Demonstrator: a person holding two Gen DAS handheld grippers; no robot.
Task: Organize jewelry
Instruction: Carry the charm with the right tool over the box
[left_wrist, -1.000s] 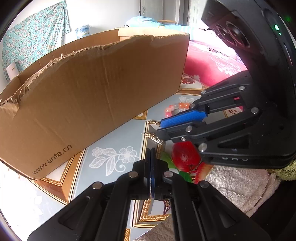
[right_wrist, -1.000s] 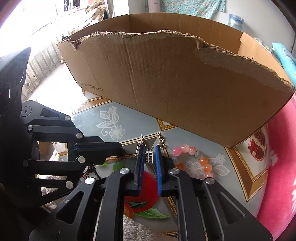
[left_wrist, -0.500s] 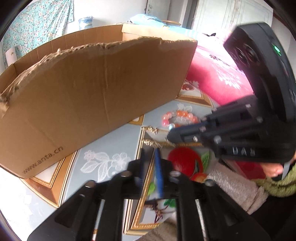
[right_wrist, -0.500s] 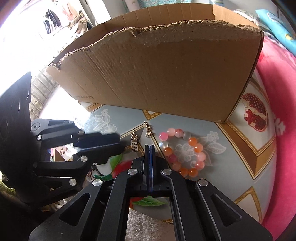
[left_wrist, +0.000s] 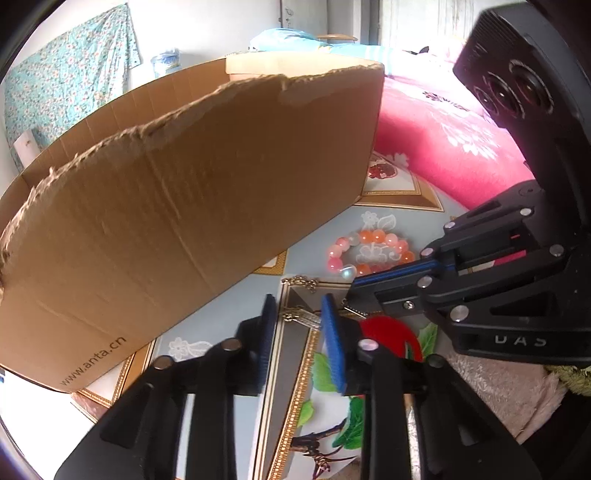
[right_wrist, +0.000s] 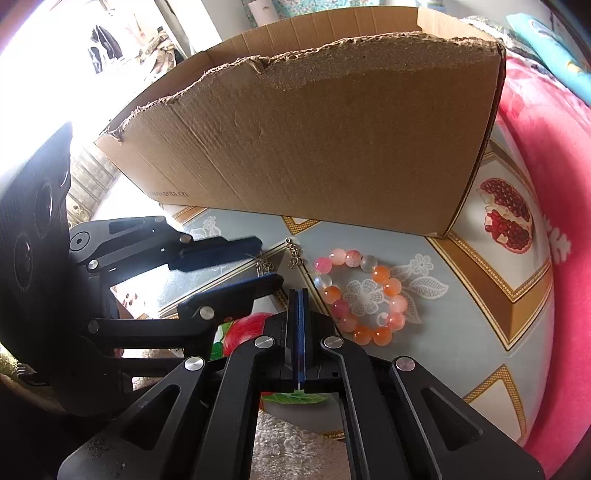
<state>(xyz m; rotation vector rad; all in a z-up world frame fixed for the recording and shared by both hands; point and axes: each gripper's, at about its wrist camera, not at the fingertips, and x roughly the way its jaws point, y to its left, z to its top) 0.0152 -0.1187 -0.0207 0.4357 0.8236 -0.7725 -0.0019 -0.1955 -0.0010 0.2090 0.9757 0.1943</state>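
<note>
While the left gripper (left_wrist: 297, 325) stands parted over the gold earring (left_wrist: 301, 315), having just opened, the right gripper (right_wrist: 298, 295) is closed empty beside the bead bracelet (right_wrist: 364, 295), near the torn cardboard box (right_wrist: 332, 147).

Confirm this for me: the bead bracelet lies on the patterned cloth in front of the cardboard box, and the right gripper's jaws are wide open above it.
One thing is off: the right gripper is shut, its blue pads pressed together, as the right wrist view shows. The bead bracelet does lie on the patterned cloth in front of the cardboard box.
</note>
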